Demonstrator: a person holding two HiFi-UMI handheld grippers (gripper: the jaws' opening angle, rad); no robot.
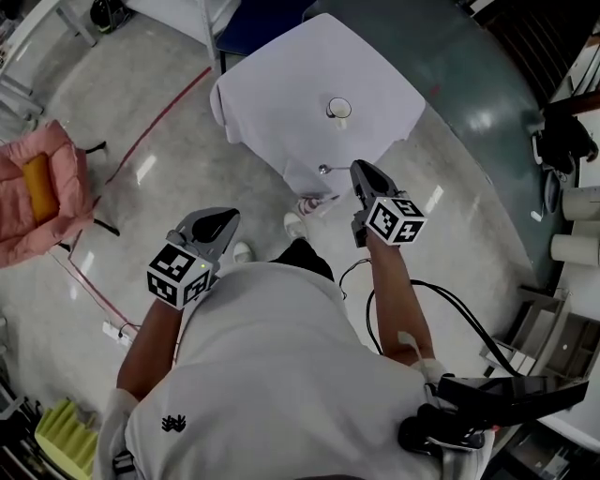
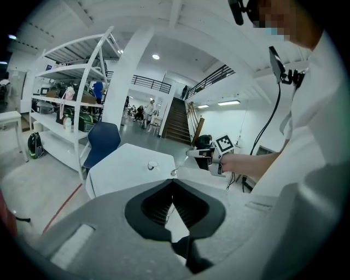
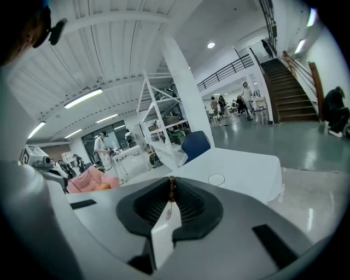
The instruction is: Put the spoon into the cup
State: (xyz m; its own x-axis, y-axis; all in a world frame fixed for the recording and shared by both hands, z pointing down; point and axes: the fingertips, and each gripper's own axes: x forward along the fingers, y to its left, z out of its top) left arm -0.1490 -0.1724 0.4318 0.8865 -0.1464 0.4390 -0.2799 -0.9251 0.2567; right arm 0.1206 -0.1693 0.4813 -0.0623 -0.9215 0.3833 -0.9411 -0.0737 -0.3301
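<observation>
A small white cup (image 1: 338,110) stands on a table draped in a white cloth (image 1: 281,84), ahead of me. My right gripper (image 1: 357,171) is shut on the handle of a metal spoon (image 1: 325,170), whose bowl sticks out to the left by the cloth's near edge, short of the cup. In the right gripper view the spoon's handle (image 3: 171,188) shows pinched between the jaws, with the cup (image 3: 216,179) beyond. My left gripper (image 1: 223,223) hangs over the floor, shut and empty. From the left gripper (image 2: 173,183) view I see the cup (image 2: 152,164), the spoon (image 2: 178,167) and the right gripper (image 2: 203,156).
A blue chair (image 1: 258,23) stands behind the table. A pink armchair (image 1: 42,192) sits on the floor at the left, near a red floor line (image 1: 159,117). White rolls (image 1: 579,225) and benches crowd the right side. White shelving (image 2: 63,112) stands further left.
</observation>
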